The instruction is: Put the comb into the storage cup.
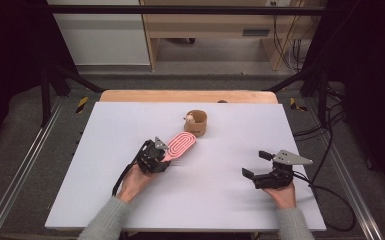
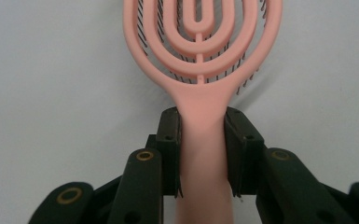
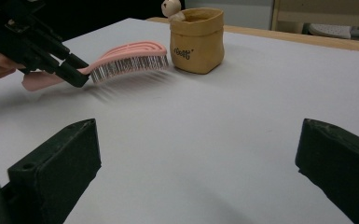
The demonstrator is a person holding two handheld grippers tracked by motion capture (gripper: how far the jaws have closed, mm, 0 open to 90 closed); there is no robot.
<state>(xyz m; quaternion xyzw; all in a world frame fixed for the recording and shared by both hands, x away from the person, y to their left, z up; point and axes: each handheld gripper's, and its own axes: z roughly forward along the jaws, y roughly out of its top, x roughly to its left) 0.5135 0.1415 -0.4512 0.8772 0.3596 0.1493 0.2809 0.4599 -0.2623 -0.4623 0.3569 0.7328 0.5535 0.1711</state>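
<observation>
Left gripper (image 1: 166,152) jaws clamp pink hairbrush (image 1: 180,145) handle, held level.

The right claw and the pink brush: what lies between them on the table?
Nothing. In the right gripper view, bare white table runs from the open right claw to the brush, held by the left claw. The high view agrees.
</observation>
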